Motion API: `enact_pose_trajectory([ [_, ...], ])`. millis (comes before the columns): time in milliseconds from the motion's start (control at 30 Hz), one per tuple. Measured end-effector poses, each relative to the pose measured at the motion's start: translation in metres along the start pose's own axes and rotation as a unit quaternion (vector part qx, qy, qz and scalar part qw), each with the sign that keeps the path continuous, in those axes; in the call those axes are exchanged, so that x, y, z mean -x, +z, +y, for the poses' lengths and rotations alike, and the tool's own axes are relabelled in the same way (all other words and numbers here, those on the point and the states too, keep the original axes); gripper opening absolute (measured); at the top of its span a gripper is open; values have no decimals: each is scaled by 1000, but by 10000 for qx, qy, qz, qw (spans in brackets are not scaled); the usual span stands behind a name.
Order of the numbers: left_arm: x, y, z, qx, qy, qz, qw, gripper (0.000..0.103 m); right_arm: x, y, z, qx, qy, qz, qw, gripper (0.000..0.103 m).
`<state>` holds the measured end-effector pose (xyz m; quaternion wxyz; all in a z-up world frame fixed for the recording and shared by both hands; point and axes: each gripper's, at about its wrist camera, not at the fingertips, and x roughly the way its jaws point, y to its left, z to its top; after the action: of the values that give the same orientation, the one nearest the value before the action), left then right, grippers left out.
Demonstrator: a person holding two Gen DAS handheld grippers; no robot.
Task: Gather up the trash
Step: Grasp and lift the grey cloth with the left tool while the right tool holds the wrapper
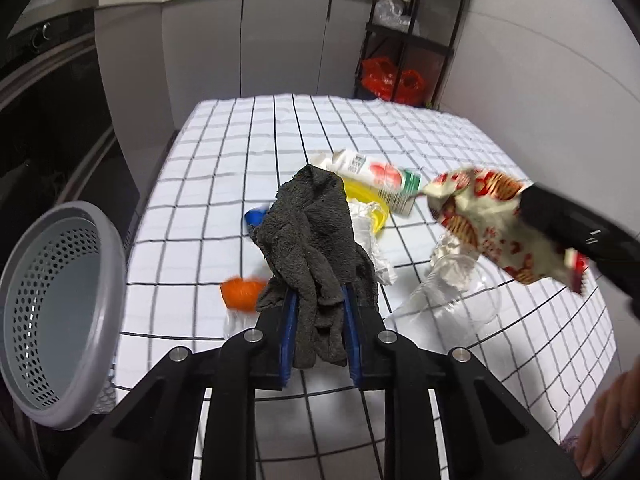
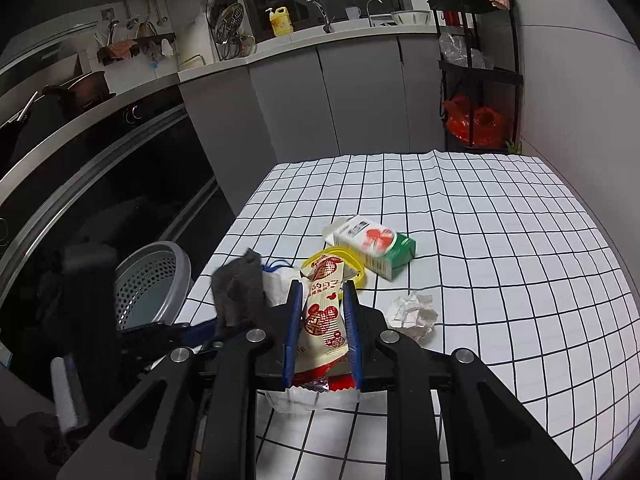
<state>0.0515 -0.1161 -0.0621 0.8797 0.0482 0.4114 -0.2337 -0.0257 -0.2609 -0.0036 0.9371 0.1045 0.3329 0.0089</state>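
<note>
Left wrist view shows what right view doesn't: an orange-capped clear plastic bottle (image 1: 240,300) lying blurred on the white black-grid tablecloth (image 1: 440,140), a clear plastic cup (image 1: 460,300) w/ crumpled white paper in it, a blue cap (image 1: 254,216), and part of a person's hand (image 1: 612,420) at lower right. Right wrist view alone shows the kitchen counter w/ a yellow soap bottle (image 2: 281,21) and a loose crumpled white paper ball (image 2: 414,314) on the cloth. Left gripper (image 1: 320,320) has its blue pads pressed onto a dark grey fuzzy rag (image 1: 316,240), held up off the table and blocking much of the pile behind it. Right gripper (image 2: 322,320) is clamped on a cream snack wrapper w/ red print (image 2: 322,316), wrinkled, sticking out fwd between the pads. Beyond both, near table centre: a white-green-red drink carton (image 2: 372,246) on its side, touching a yellow plastic lid (image 2: 352,258). Grey perforated round plastic basket (image 1: 52,312) sits off the table's left edge, tilted, nothing visible inside.
</note>
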Motion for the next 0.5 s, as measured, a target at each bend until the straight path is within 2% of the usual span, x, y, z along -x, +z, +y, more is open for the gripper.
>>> enact_pose_trajectory([
  [133, 15, -1, 7, 27, -3, -132, 9999, 21, 1, 0, 2, -7, 15, -15, 10000, 20],
  [367, 3, -12, 21, 105, 55, 217, 9997, 21, -4, 0, 8, 27, 31, 15, 10000, 20],
  [500, 11, -15, 31, 165, 52, 168, 9997, 21, -5, 1, 11, 33, 83, 11, 10000, 20],
])
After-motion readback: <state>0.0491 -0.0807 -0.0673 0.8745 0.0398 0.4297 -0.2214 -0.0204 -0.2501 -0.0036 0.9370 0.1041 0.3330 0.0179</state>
